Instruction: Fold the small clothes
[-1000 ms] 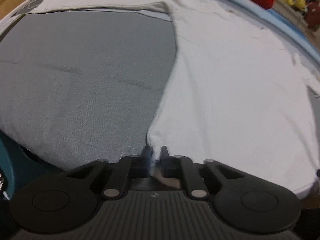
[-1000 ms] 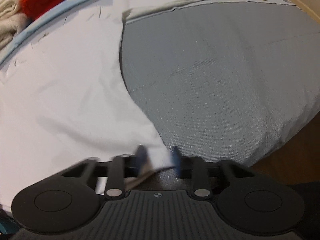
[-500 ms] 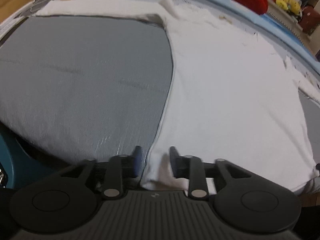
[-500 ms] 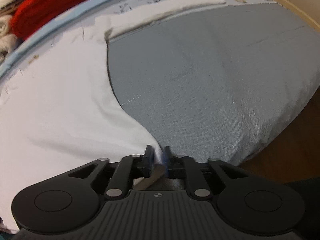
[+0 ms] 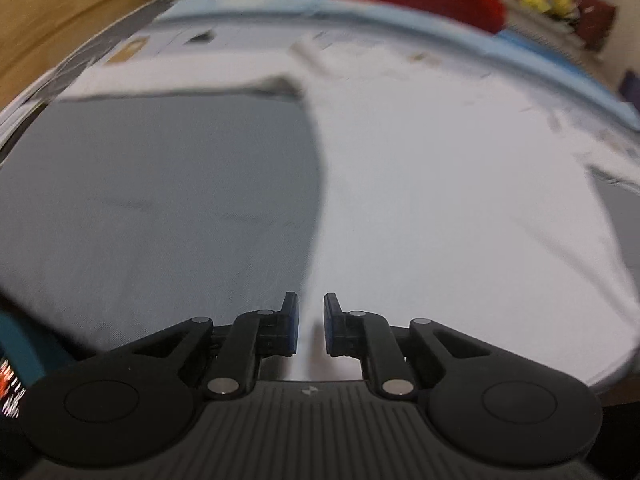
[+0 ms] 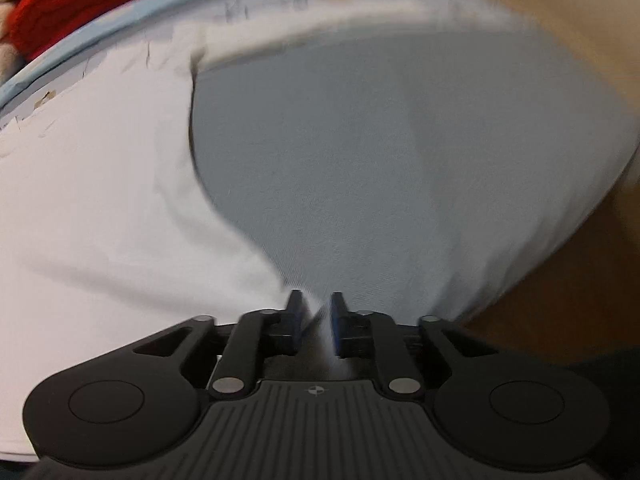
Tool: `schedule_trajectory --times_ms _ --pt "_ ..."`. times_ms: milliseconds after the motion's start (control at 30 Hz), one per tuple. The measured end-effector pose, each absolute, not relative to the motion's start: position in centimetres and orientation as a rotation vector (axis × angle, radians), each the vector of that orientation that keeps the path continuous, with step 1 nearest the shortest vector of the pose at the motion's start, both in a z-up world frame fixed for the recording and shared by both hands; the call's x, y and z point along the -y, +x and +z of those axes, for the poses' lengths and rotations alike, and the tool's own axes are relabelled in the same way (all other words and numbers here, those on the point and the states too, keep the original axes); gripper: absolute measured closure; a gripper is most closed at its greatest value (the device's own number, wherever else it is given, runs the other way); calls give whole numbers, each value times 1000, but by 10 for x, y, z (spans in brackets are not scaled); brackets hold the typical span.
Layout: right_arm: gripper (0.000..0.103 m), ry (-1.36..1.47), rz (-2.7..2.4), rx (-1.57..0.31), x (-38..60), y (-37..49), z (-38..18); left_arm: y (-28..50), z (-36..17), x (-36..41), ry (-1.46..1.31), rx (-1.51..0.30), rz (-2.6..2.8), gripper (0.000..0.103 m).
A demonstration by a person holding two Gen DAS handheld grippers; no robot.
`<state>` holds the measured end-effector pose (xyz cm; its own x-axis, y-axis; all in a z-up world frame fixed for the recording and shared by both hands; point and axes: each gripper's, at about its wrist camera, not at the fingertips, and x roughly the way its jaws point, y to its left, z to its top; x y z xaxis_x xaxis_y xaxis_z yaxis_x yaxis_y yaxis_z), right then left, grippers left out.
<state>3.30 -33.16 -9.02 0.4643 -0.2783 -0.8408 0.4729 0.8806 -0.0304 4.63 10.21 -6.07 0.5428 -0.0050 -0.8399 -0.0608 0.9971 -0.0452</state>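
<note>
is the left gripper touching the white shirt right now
Cannot tell. In the left wrist view the left gripper is open over the hem of the white shirt, which shows between the fingers, but blur hides any contact or gap.

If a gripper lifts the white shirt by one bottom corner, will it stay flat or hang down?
The white shirt looks thin and lies flat on the grey cloth, so it would probably droop. It seems light. Between the right gripper fingers the corner already bends, which suggests floppy fabric.
</note>
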Motion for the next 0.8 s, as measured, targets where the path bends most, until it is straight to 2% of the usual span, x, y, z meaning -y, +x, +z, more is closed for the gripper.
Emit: schedule_trajectory --times_ms 100,200,233,333,433,500,567,700,767,800 --pt "61 83 -362 -833 305 30 -69 53 -68 -86 -99 -1022 -50 86" --pt "61 142 -205 -825 294 32 -69 62 -96 -83 -130 -1174 -54 75" --pt "61 182 -178 -889 295 37 -79 66 -100 -87 -113 -1211 -32 76" --pt "61 197 -229 -1135 299 45 -115 67 -92 -85 -82 -1175 -30 74" --pt "61 169 -213 -1091 295 44 -104 63 -85 -82 -63 -1141 -39 68" --pt "61 171 -194 -1071 295 47 -105 67 -97 -81 -68 -1207 -27 68" --pt "61 157 -223 -1145 301 50 -115 74 -96 -85 -54 -1202 -28 68" --pt "60 166 -215 -1100 299 54 -109 68 -81 -83 -80 -1135 -42 67" --pt "60 203 -206 -1046 297 53 -101 58 -76 -82 -87 -1085 -47 62" --pt "60 211 -200 -1012 298 51 -94 56 -69 -82 -84 -1059 -47 57"
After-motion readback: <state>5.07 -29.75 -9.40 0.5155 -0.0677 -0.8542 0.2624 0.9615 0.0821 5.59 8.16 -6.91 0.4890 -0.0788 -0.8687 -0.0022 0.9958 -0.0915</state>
